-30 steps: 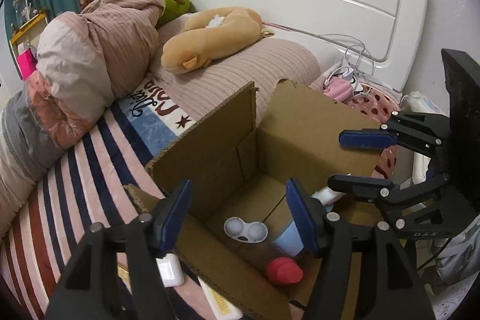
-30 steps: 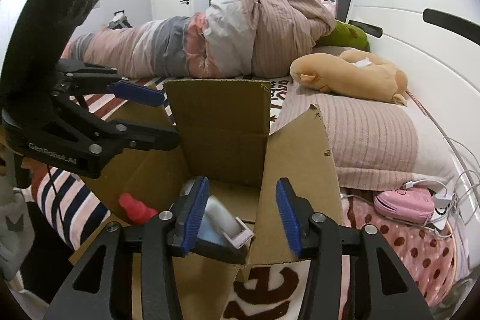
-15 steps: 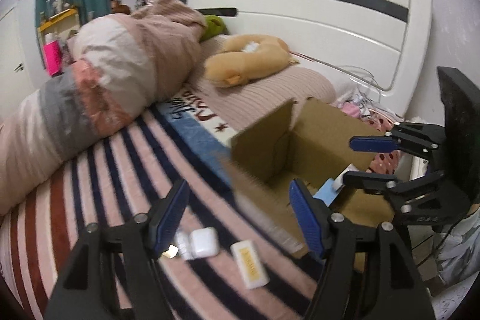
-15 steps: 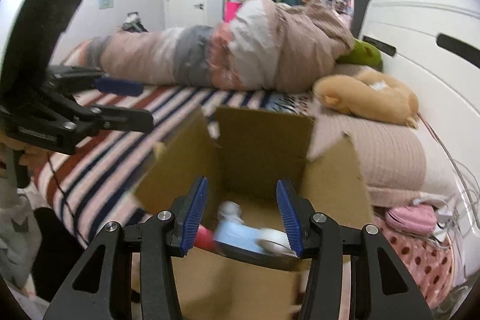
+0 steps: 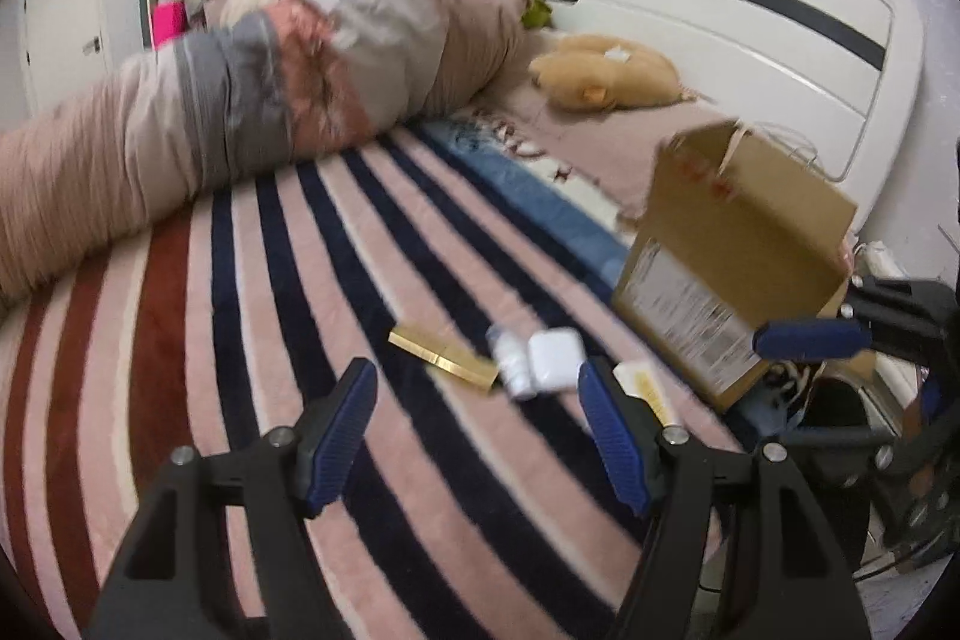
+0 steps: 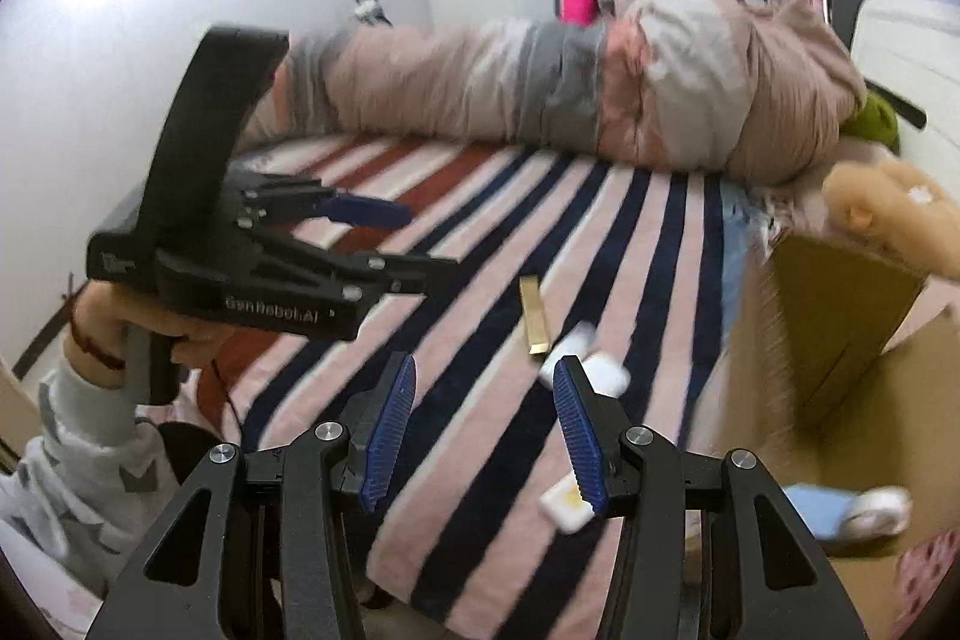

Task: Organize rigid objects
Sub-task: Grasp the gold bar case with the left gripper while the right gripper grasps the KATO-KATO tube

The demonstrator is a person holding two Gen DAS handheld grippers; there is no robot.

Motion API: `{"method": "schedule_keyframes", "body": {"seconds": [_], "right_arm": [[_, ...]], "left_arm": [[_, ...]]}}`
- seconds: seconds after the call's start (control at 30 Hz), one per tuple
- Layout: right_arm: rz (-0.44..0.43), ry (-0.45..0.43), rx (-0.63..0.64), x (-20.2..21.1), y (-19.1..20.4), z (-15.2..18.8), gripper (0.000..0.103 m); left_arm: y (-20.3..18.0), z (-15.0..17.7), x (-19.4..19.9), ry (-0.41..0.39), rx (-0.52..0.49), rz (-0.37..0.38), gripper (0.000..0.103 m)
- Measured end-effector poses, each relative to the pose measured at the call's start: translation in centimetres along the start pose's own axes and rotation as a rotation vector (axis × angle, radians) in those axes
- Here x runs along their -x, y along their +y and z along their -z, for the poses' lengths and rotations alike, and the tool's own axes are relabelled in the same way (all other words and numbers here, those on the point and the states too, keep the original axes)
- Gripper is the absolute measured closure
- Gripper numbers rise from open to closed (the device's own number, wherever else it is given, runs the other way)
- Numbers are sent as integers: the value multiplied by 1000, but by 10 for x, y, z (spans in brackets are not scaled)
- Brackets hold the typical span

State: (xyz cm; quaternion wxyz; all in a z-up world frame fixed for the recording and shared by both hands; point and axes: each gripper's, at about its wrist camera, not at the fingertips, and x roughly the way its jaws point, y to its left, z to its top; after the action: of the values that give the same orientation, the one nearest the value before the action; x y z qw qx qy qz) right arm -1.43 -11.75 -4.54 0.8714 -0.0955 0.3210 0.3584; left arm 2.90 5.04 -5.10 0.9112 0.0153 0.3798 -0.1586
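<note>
- Both my tongs are empty right now. The left gripper [image 5: 477, 436] has its jaws standing apart with nothing between them, and the right gripper [image 6: 483, 433] is also apart, just narrower, gripping nothing.
- Stuff left to sort is lying on the striped blanket [image 5: 252, 292], just beside the cardboard box [image 5: 738, 244]: a flat gold bar [image 5: 443, 358], a small white bottle [image 5: 513, 361] lying down, a white case [image 5: 557, 358] touching that bottle, and a cream packet [image 5: 645, 388] near the box's corner.
- The box sits open at the blanket's edge with a blue-and-white thing [image 6: 840, 511] already inside.
- My guess on handling: all of these look light and stiff, so no crushing worries. The white case looks smooth and rounded, so probably slippery; I'd pinch it across its short flat sides.
- The gold bar is thin and lies flat in soft fabric, so I'd grab it across its narrow width and press down into the blanket a bit.
- The bottle could roll, so I'd take it across the body, mid-length.
- Picture's blurry, so fine details are iffy.
</note>
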Motion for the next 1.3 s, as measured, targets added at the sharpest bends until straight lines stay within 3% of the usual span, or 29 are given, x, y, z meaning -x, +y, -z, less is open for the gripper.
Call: {"method": "schedule_keyframes", "body": {"seconds": [0.13, 0.33, 0.53, 0.63, 0.73, 1.0, 1.3], "right_arm": [[68, 58, -98, -38, -1, 24, 59], [273, 112, -247, -75, -17, 65, 59], [422, 100, -266, -86, -35, 75, 59], [415, 96, -289, -91, -42, 78, 61], [419, 82, -268, -96, -44, 79, 66], [365, 65, -223, -100, -40, 76, 71], [322, 69, -208, -103, -37, 72, 71]], "left_arm": [[21, 11, -36, 54, 49, 63, 36], [31, 12, -81, 104, 102, 142, 36], [34, 8, -126, 142, 154, 156, 36], [33, 2, -144, 145, 164, 133, 38], [31, -2, -159, 157, 154, 125, 58], [37, 1, -152, 172, 84, 177, 86], [36, 13, -137, 208, 50, 161, 87]]}}
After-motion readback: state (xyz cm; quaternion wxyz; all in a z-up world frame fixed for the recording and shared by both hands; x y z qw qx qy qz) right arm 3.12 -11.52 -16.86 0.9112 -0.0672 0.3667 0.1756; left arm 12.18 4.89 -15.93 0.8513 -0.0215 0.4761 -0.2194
